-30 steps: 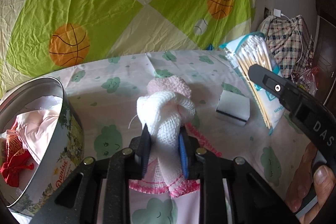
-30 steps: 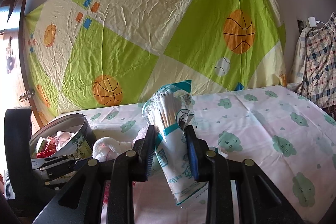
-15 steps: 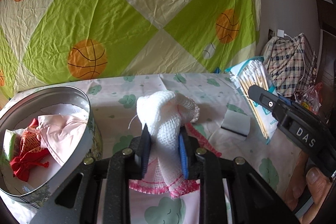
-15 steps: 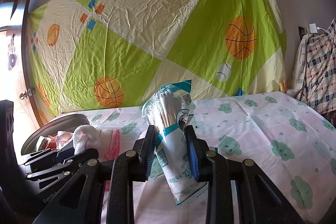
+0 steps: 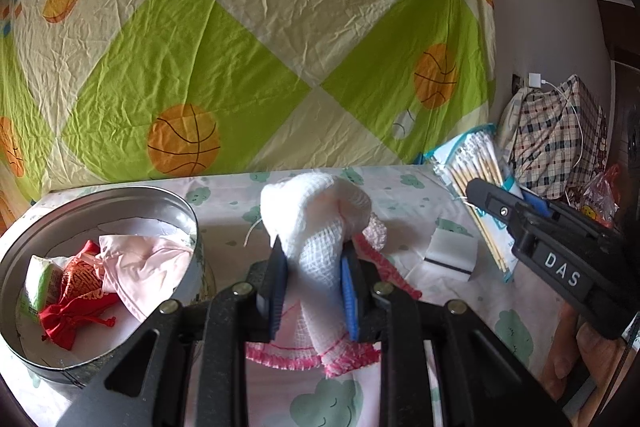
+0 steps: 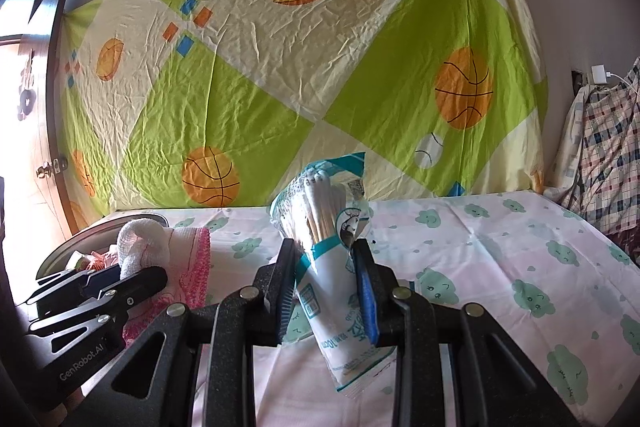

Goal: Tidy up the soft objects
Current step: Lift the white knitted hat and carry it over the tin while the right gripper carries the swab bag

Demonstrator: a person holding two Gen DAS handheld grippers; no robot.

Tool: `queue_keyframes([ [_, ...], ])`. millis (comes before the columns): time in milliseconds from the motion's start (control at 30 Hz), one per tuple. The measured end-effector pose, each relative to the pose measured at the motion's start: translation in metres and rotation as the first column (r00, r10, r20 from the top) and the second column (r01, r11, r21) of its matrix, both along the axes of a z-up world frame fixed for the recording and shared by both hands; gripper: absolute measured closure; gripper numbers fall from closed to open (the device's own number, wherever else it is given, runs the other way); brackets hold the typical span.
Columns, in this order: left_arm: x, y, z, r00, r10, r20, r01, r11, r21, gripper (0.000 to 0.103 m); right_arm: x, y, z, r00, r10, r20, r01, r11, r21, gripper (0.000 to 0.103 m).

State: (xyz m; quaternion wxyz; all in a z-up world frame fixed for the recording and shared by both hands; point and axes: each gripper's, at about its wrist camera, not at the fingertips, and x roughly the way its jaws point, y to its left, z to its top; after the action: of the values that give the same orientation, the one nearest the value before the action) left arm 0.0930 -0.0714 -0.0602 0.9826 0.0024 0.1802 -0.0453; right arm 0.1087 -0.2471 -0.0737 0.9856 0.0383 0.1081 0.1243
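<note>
My left gripper (image 5: pixel 314 259) is shut on a white gauze cloth with a pink crocheted edge (image 5: pixel 318 227), lifted off the table, its hem hanging below the fingers. From the right wrist view the same cloth (image 6: pixel 160 247) shows at the left, held by the left gripper (image 6: pixel 120 273). A round metal tin (image 5: pixel 60 373) stands at the left, holding a pink pouch (image 5: pixel 140 263), a red drawstring pouch (image 5: pixel 74 311) and a green packet (image 5: pixel 38 277). My right gripper (image 6: pixel 326 279) is shut on a bag of cotton swabs (image 6: pixel 324 223), also seen as the bag (image 5: pixel 478 167) at the right of the left wrist view.
A small white sponge block (image 5: pixel 452 253) lies on the cloud-print tablecloth (image 6: pixel 500 259). A basketball-print sheet (image 5: pixel 240 47) hangs behind the table. A plaid bag (image 5: pixel 556 139) sits at the far right. A hand (image 5: pixel 576 359) holds the right gripper's handle.
My left gripper has lifted the cloth off the table and tilted up, with the tin now more fully in view at the left. The right gripper has stayed put with the swab bag.
</note>
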Motion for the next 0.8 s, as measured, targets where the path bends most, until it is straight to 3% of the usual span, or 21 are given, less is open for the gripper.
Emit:
queue_keyframes([
  [333, -0.013, 0.015, 0.003, 0.999, 0.016, 0.041, -0.015, 1.000, -0.011, 0.081, -0.004, 0.021, 0.002, 1.000, 0.019, 0.022, -0.018, 0.998, -0.054, 0.072],
  [800, -0.023, 0.029, 0.004, 0.997, 0.049, 0.066, -0.046, 0.998, -0.038, 0.081, -0.009, 0.032, 0.002, 0.997, 0.067, 0.028, -0.066, 0.998, -0.017, 0.072],
])
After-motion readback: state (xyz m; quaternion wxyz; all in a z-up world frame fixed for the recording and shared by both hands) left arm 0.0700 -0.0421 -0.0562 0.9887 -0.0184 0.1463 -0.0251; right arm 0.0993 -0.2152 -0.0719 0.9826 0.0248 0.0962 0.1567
